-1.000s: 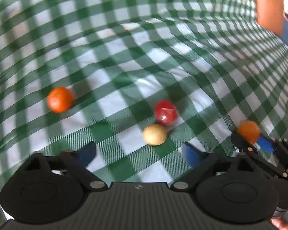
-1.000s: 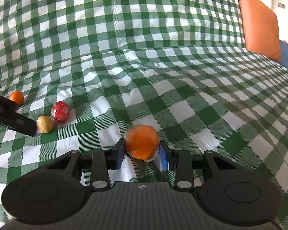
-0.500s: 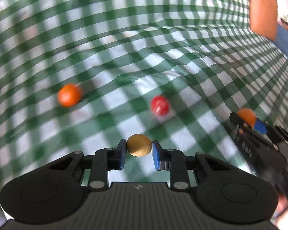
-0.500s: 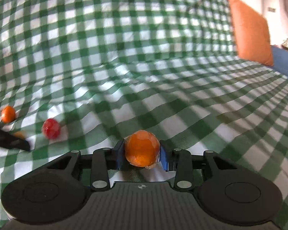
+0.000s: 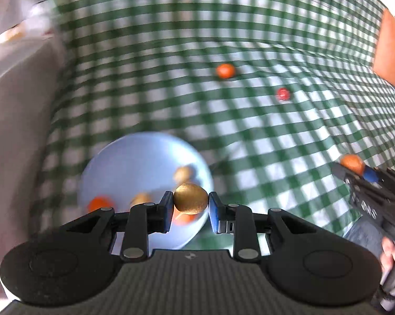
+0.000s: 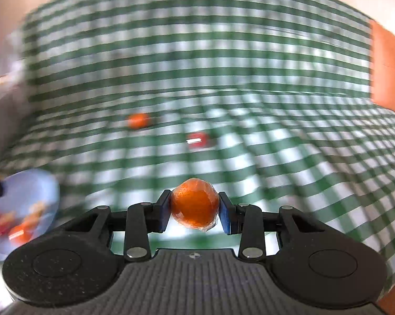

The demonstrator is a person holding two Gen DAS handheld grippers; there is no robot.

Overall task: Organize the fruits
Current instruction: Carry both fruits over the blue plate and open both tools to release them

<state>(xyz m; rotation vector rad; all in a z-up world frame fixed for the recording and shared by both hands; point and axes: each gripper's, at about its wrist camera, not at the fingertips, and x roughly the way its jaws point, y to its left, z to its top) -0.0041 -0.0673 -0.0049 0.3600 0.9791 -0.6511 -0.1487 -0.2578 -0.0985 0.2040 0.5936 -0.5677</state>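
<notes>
My left gripper [image 5: 190,207] is shut on a yellow-brown round fruit [image 5: 191,199] and holds it above the near right part of a light blue bowl [image 5: 134,157] with several fruits in it. My right gripper [image 6: 195,210] is shut on a wrapped orange [image 6: 195,200]; it also shows at the right of the left wrist view [image 5: 360,170]. An orange [image 5: 225,71] and a red fruit [image 5: 283,94] lie on the green checked cloth [image 5: 276,144] farther away. The bowl shows at the left edge of the right wrist view [image 6: 26,191].
An orange cushion [image 6: 389,71] stands at the far right. A pale surface [image 5: 16,105] borders the cloth on the left. The person's hand [image 5: 391,252] grips the right tool at the lower right.
My left gripper closed on the yellow-brown fruit, lifted it and swung left over the blue bowl. My right gripper, still holding the orange, has swung left so the bowl enters its view.
</notes>
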